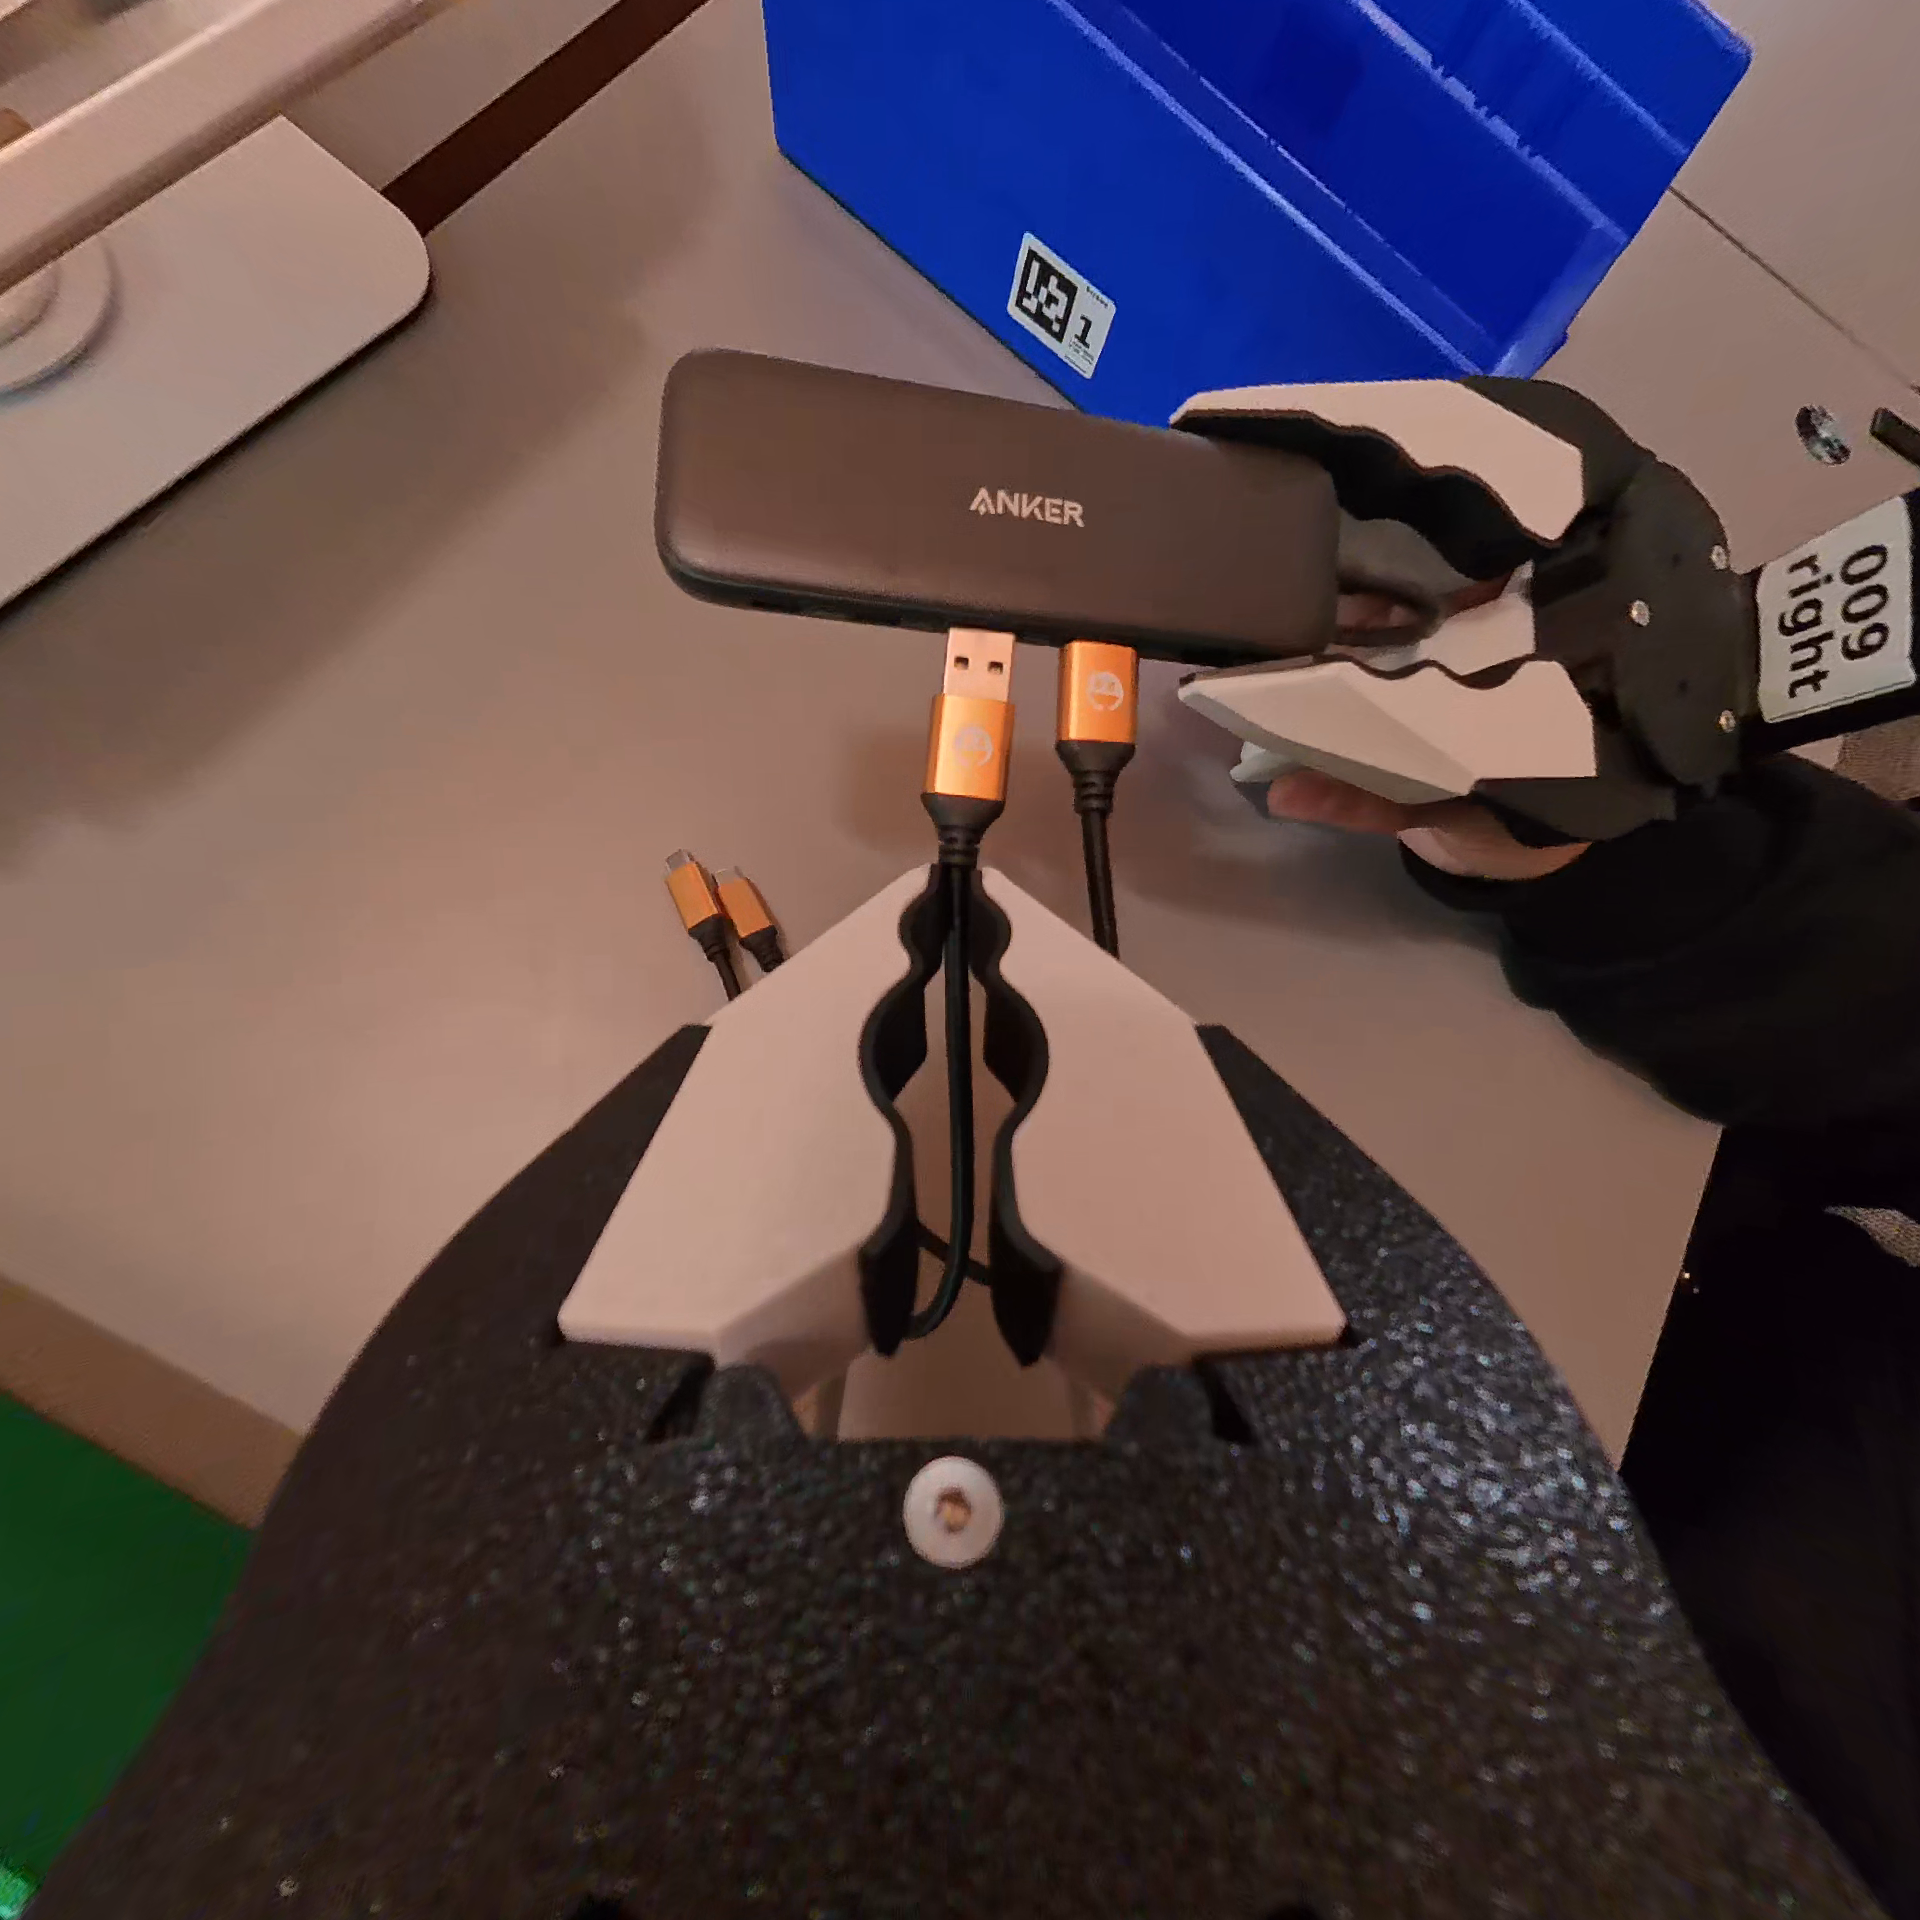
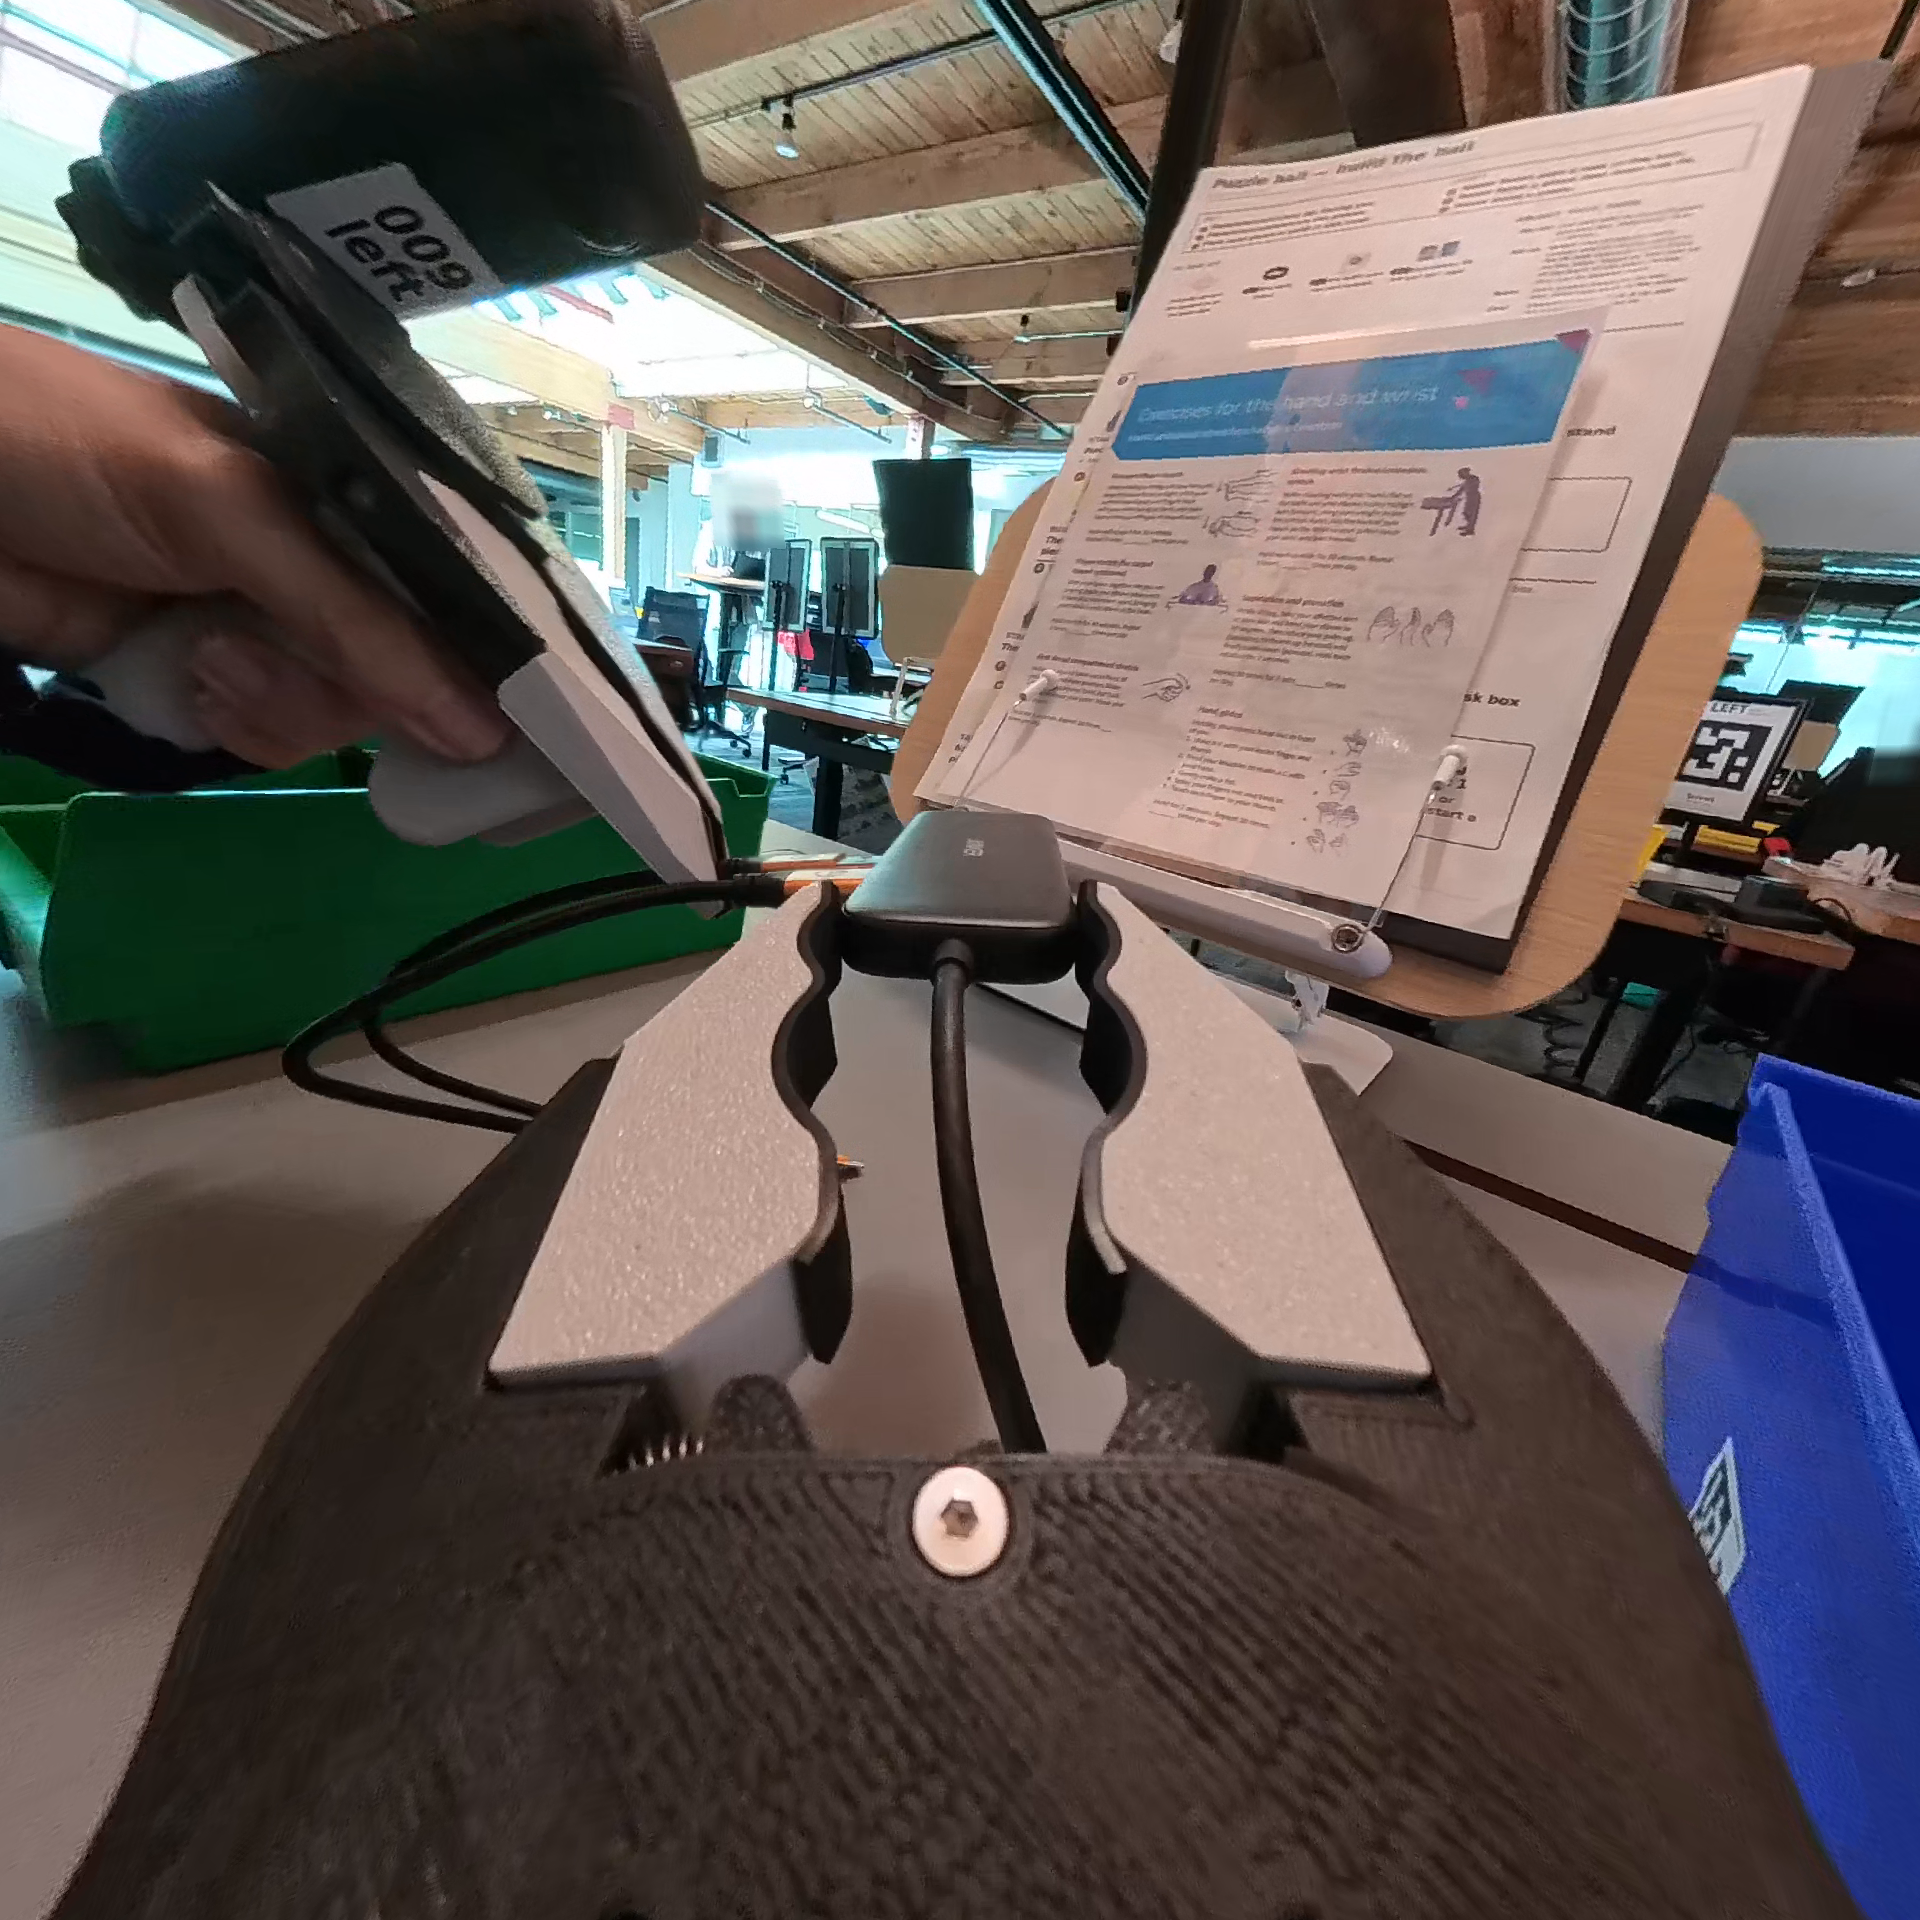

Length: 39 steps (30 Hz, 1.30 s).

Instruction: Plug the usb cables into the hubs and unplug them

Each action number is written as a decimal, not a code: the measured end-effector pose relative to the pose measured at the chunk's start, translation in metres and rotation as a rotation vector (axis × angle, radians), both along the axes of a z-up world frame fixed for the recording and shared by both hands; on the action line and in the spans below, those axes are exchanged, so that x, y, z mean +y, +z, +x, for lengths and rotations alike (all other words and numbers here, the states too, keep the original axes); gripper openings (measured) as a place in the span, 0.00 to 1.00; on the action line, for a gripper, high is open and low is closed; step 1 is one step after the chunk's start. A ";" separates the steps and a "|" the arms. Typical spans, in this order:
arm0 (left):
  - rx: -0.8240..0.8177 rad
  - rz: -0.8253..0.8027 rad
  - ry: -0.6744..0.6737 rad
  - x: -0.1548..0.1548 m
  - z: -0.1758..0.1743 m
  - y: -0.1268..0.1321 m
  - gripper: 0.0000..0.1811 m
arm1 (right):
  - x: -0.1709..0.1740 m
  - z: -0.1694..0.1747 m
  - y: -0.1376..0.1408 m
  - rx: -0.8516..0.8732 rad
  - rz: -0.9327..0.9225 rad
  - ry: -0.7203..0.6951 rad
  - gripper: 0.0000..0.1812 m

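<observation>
A dark grey USB hub is held level above a grey bench by the right gripper, whose jaws are closed on the hub's end where its own black lead comes out. Along the hub's near edge, one orange-sleeved USB plug is seated in a port. Beside it, a second orange USB-A plug sits with its metal tip just at the port, most of the metal still showing. The left gripper is nearly closed, pinching this plug's black cable just below the plug (not the plug body itself). That grip looks risky: the cable could bend or slip, tilting the plug so it jams against the port edge. Two small orange connectors lie on the bench below the hub; a blue bin stands behind it.
</observation>
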<state>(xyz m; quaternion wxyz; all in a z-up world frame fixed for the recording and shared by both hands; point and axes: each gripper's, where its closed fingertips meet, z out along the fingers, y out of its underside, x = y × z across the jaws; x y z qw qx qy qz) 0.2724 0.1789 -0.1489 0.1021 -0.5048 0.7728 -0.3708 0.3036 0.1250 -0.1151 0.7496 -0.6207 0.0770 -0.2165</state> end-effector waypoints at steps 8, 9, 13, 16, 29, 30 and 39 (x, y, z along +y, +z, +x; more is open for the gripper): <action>-0.050 0.089 0.014 0.001 0.004 0.003 0.00 | 0.004 -0.001 -0.005 0.016 -0.029 -0.009 0.24; -0.075 0.102 0.008 0.000 0.006 0.006 0.00 | 0.005 -0.001 -0.006 0.023 -0.039 -0.002 0.24; -0.116 0.234 -0.019 0.003 0.008 0.003 0.00 | 0.008 -0.004 -0.006 0.020 -0.072 0.009 0.24; -0.118 0.278 -0.029 0.004 0.008 0.000 0.00 | 0.009 -0.004 -0.009 0.004 -0.098 0.006 0.24; -0.445 0.277 0.277 0.065 -0.010 0.094 0.19 | -0.009 -0.020 0.051 -0.125 0.065 0.006 0.24; -0.453 0.283 0.295 0.072 -0.013 0.097 0.19 | -0.014 -0.020 0.063 -0.142 0.080 -0.010 0.24; -0.446 0.289 0.269 0.080 -0.019 0.096 0.19 | -0.103 0.000 0.215 -0.244 0.181 -0.220 0.24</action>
